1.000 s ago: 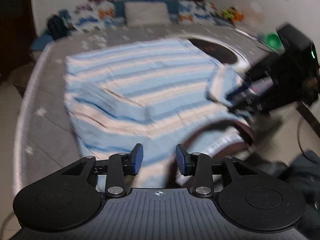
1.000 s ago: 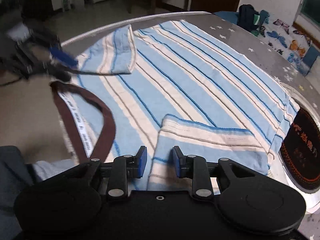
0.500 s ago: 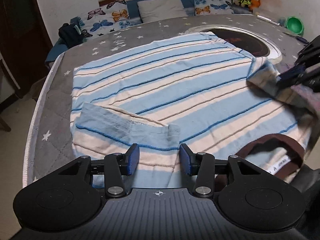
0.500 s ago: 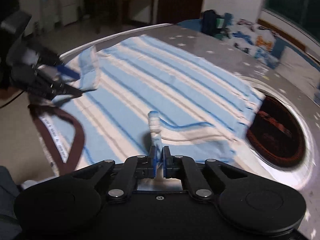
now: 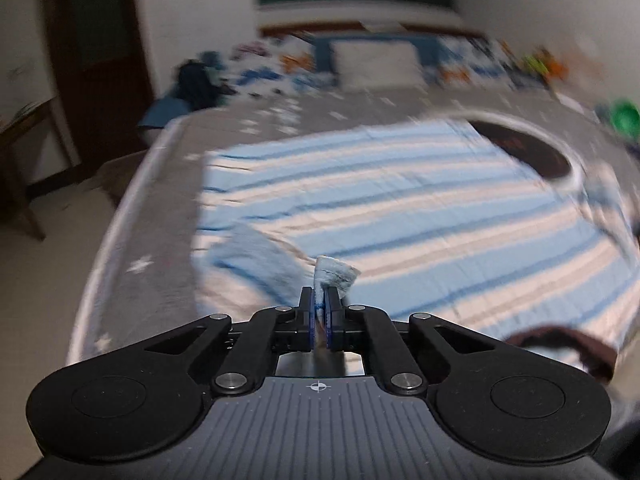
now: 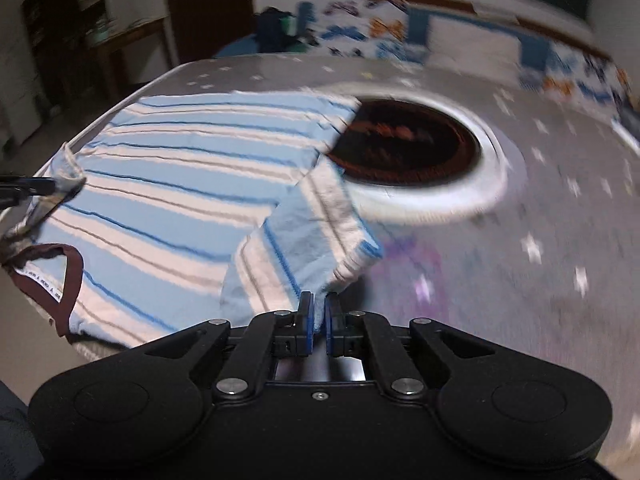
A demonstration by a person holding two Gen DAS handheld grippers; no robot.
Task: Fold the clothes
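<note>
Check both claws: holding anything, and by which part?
Both hold the striped shirt: left claw shut on its left sleeve, right claw shut on its right sleeve.

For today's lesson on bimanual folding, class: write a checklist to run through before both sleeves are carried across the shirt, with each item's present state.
1. Left gripper shut on the left sleeve: ok.
2. Right gripper shut on the right sleeve: ok.
3. Blue-and-white striped T-shirt body lying flat on the grey star-patterned bed cover: ok.
4. Brown collar on the bed, not overhanging: cannot tell.
5. Grip depth on both sleeves: cannot tell, blurred.
</note>
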